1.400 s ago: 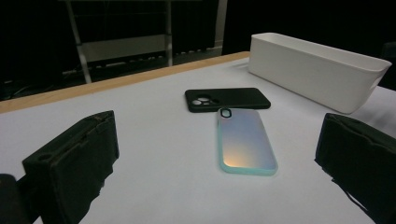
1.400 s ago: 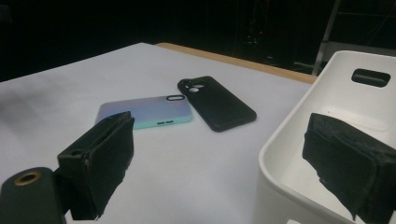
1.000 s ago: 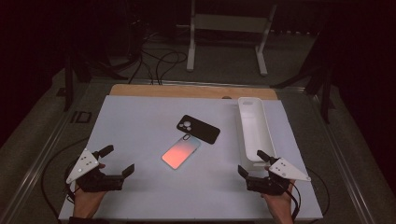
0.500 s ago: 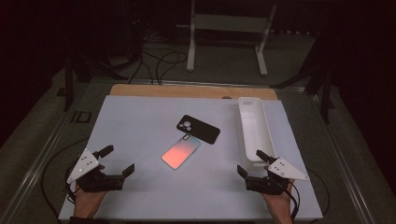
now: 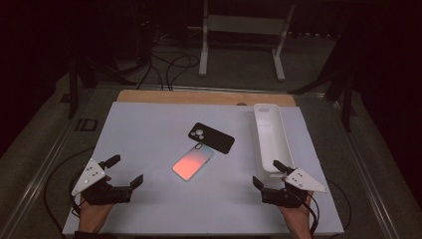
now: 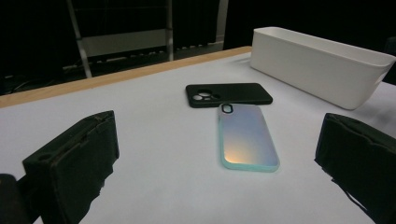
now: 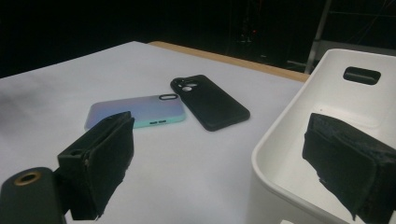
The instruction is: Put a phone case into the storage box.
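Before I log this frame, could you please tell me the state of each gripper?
Left gripper: open, holding nothing.
Right gripper: open, holding nothing.

Dark room; white metal stand (image 5: 242, 37), seemingly floor cables (image 5: 171, 67).

Iridescent phone case (image 5: 193, 163) flat mid-table, corner touching black phone case (image 5: 211, 137)

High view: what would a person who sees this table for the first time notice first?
Most striking is the iridescent phone case at the middle of the white table, glowing pink-orange against the dark room. A black case lies just behind it, their camera ends close together, and a long white bin stands along the right side. Near the front edge, the left hand-held gripper and the right hand-held gripper wait open.
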Demonstrator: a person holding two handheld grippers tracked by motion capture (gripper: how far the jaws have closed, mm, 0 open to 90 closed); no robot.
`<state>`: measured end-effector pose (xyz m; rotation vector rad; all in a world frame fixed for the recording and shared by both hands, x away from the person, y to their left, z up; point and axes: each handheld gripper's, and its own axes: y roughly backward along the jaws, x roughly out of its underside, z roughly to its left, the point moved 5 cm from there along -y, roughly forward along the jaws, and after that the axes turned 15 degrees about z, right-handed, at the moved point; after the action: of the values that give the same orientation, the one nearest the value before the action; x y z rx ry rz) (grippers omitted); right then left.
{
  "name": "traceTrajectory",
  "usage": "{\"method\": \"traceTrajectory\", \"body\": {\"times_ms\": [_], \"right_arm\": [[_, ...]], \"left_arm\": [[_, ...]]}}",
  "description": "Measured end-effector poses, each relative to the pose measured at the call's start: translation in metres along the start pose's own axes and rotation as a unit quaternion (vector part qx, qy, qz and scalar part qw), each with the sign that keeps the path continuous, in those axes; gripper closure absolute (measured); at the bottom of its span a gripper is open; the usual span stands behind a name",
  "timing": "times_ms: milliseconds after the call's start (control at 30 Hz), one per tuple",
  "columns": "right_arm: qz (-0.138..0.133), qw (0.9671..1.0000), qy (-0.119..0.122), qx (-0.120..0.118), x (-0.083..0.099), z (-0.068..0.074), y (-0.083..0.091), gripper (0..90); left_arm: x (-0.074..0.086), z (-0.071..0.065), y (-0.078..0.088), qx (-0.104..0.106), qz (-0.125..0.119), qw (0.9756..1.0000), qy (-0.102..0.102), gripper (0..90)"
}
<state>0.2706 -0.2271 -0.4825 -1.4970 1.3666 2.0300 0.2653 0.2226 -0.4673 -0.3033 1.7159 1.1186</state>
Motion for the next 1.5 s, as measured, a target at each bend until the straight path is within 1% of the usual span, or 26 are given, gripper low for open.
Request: {"method": "traceTrajectory", "body": {"times_ms": [167,300,367,633,767,933,1100,1200,1300,1500], "right_arm": [[0.0,1.0,0.001,0.0,0.0,0.0,0.0,8.8],[0.002,1.0,0.0,0.0,0.0,0.0,-0.001,8.9],[0.001,1.0,-0.001,0.0,0.0,0.0,-0.001,8.8],[0.005,1.0,-0.003,0.007,0.001,-0.001,-0.002,8.8],[0.005,1.0,-0.003,0.007,0.001,-0.002,-0.003,8.8],[0.005,1.0,-0.003,0.006,0.001,-0.002,-0.004,8.8],[0.005,1.0,-0.004,0.007,0.0,-0.003,-0.005,8.8],[0.001,1.0,-0.007,-0.001,-0.002,-0.002,-0.006,8.8],[0.005,1.0,0.002,-0.003,-0.004,-0.001,-0.008,8.8],[0.01,0.9998,0.013,-0.004,-0.005,-0.003,-0.01,8.8]], "left_arm": [[0.0,-0.001,-0.001,0.0,0.003,1.0,-0.002,0.2],[0.0,-0.001,-0.003,-0.001,0.012,0.9999,0.0,0.2],[0.0,-0.002,-0.004,-0.006,0.018,0.9998,-0.002,0.2],[-0.005,-0.005,-0.009,-0.009,0.036,0.9993,-0.001,0.2],[-0.007,-0.007,-0.015,-0.002,0.044,0.999,0.003,0.2],[-0.012,-0.012,-0.023,0.013,0.059,0.9982,0.006,0.2],[-0.018,-0.018,-0.036,0.018,0.078,0.9968,-0.008,0.2],[-0.022,-0.021,-0.045,0.023,0.089,0.9957,-0.016,0.2],[-0.025,-0.023,-0.054,0.025,0.097,0.9947,-0.023,0.2],[-0.033,-0.027,-0.07,0.031,0.103,0.9936,-0.034,0.2]]}}
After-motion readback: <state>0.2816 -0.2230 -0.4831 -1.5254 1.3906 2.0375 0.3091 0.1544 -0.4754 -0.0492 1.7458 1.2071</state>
